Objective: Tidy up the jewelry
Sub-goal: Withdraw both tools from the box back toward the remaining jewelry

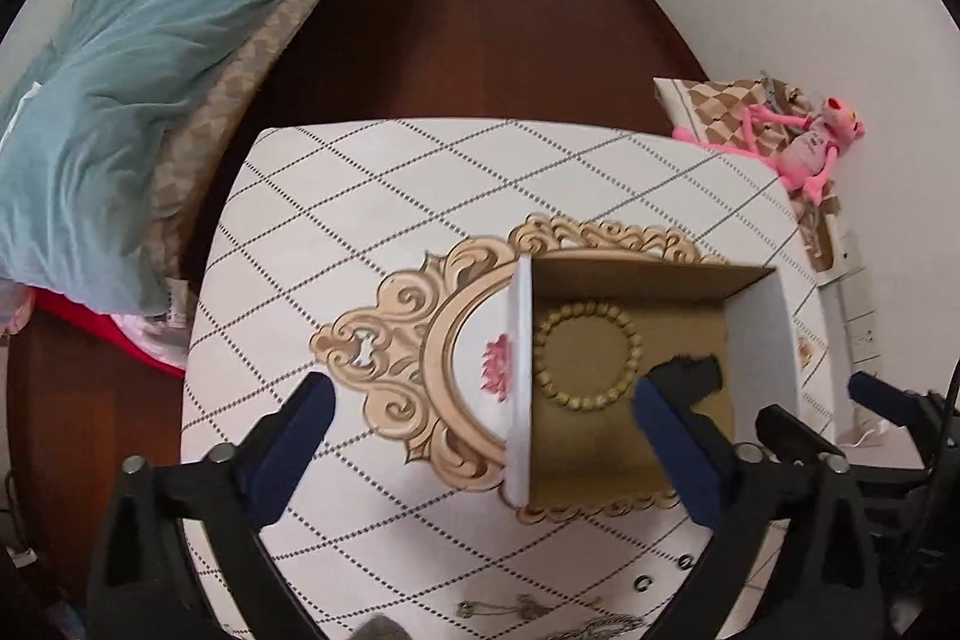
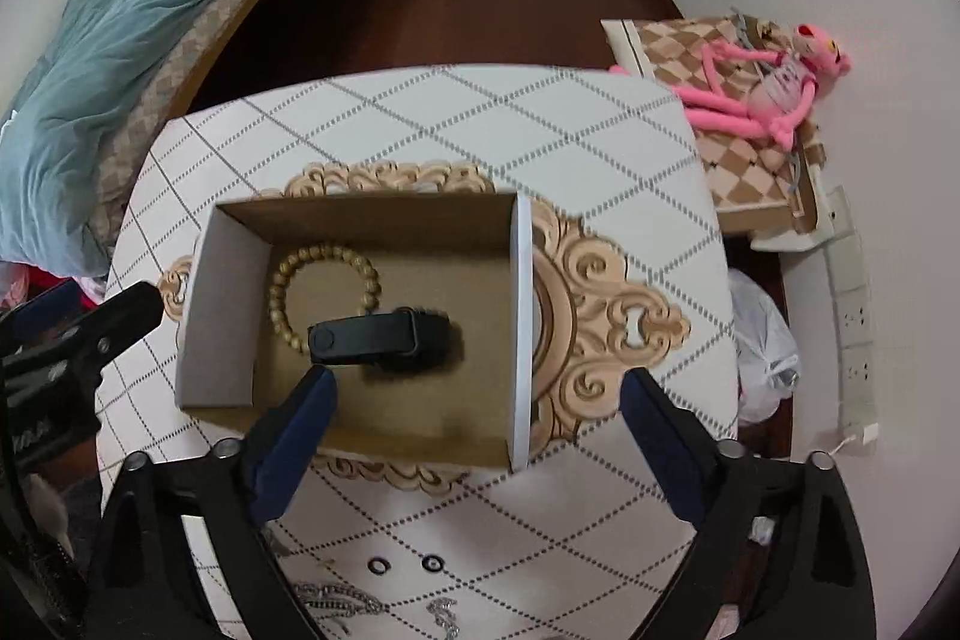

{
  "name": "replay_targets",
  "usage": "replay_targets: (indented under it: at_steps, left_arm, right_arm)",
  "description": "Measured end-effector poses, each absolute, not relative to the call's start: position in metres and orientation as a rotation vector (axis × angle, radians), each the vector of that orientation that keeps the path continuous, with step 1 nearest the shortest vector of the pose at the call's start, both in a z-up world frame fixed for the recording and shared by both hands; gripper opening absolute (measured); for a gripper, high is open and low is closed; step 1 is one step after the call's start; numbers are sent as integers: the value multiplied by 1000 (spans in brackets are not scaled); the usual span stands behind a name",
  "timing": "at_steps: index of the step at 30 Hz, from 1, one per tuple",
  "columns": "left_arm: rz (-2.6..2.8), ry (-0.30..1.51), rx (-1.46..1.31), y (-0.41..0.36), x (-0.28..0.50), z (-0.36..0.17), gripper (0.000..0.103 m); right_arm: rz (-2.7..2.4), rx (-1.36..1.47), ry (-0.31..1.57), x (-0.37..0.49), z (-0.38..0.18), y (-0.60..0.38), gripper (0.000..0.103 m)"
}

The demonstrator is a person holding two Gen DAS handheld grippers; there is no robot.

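Open box (image 2: 360,316) at table (image 2: 540,130) centre, holding a bead bracelet (image 2: 324,280) at its left and a black strap-like piece (image 2: 378,337), long axis left to right, straight ahead of the right gripper (image 2: 480,436), jaws spread wide and empty. Left gripper (image 1: 486,436) likewise wide open, holding nothing, beside the box's left wall. Loose chains (image 2: 336,604) and two small rings (image 2: 405,564) near the table's front edge, below both grippers, closer to the right one, nothing in the way.
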State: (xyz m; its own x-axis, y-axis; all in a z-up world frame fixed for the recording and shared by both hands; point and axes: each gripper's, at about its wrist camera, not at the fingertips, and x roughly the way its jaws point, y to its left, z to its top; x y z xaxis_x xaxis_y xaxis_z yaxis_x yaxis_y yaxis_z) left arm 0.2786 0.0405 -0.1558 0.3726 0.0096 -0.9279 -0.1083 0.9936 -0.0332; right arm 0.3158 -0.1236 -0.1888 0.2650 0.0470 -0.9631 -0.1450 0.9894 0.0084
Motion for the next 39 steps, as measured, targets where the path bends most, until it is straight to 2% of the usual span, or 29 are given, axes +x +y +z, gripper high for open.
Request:
replay_targets:
  at_steps: [13, 32, 39]
  left_arm:
    - [127, 1156, -52, 37, 245, -146, 103]
    - [141, 982, -13, 31, 163, -58, 103]
    - [183, 922, -4, 38, 126, -43, 103]
  right_arm:
    - [126, -90, 1266, 283, -180, -125, 99]
    - [106, -113, 1067, 205, -75, -123, 99]
    - [100, -68, 1035, 162, -51, -126, 99]
